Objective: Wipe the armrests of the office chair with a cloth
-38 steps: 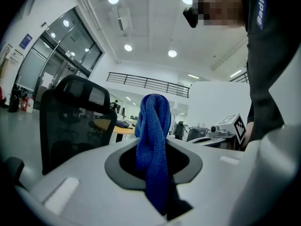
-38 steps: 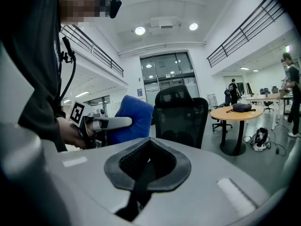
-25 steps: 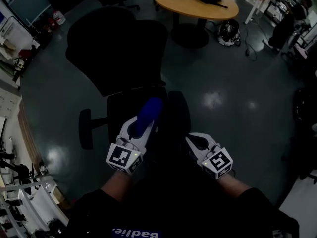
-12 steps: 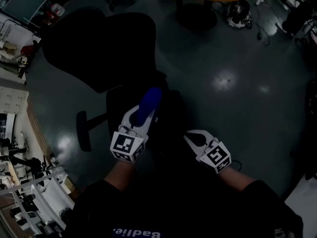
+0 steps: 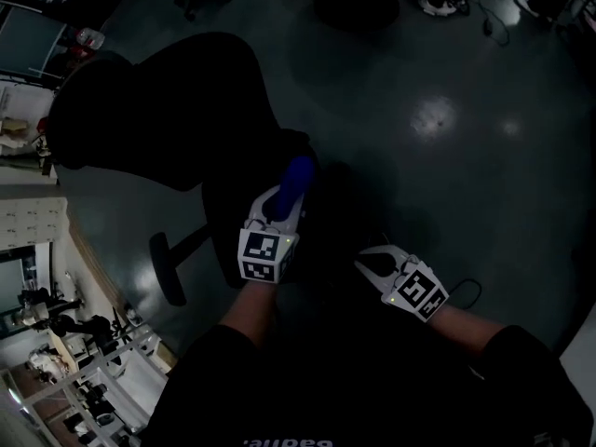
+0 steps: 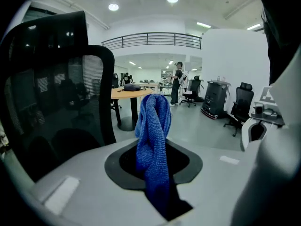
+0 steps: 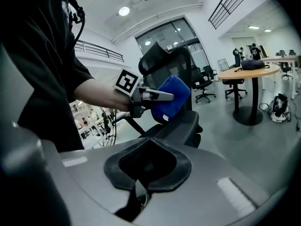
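Observation:
A black office chair (image 5: 158, 110) stands in front of me in the very dark head view. My left gripper (image 5: 283, 205) is shut on a blue cloth (image 5: 297, 179) that sticks out past its tips. In the right gripper view the blue cloth (image 7: 172, 98) sits just above or on the chair's padded armrest (image 7: 182, 124); contact is hard to tell. The cloth (image 6: 153, 140) hangs bunched between the jaws in the left gripper view, beside the mesh chair back (image 6: 56, 98). My right gripper (image 5: 374, 263) is lower right, jaws together with nothing in them.
The chair's other armrest (image 5: 166, 268) juts out at lower left. A round wooden table (image 7: 251, 72) stands behind the chair on the glossy grey floor (image 5: 438, 119). Shelves and clutter (image 5: 37, 250) line the left edge. A person (image 6: 178, 83) stands far off.
The head view has tipped further down, so the round table has left the top edge. My left gripper with the cloth has shifted slightly right over the chair. The right gripper has barely moved.

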A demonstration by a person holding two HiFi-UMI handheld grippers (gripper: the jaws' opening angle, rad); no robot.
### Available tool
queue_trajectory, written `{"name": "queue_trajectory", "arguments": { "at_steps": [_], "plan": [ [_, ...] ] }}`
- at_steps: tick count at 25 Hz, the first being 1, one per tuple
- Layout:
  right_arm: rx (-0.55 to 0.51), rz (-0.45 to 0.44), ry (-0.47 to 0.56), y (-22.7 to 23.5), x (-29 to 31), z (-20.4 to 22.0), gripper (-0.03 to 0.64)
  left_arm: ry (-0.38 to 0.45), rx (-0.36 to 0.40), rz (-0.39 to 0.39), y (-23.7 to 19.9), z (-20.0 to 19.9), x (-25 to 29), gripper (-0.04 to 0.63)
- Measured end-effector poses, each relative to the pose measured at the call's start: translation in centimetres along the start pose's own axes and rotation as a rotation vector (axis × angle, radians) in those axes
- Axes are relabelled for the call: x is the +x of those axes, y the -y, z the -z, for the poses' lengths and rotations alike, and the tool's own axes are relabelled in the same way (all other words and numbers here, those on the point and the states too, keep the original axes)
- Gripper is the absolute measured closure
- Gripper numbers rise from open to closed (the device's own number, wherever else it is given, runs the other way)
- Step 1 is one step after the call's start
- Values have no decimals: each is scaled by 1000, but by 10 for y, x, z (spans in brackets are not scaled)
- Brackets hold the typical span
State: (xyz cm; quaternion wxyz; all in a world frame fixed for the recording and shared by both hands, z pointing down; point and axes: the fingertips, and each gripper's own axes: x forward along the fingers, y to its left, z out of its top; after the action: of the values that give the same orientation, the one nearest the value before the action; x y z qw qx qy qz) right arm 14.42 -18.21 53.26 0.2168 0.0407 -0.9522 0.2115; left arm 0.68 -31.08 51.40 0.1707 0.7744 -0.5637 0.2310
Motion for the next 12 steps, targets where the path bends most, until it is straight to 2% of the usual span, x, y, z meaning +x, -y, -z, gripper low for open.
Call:
{"name": "queue_trajectory", "arguments": {
  "at_steps": [6, 12],
  "plan": [
    [33, -27, -40, -5, 3, 25, 614, -70, 67, 22, 1, 16, 23, 491],
    [65, -15, -55, -7, 8, 40, 614, -92, 97, 38, 13, 23, 31, 491]
  ]
}}
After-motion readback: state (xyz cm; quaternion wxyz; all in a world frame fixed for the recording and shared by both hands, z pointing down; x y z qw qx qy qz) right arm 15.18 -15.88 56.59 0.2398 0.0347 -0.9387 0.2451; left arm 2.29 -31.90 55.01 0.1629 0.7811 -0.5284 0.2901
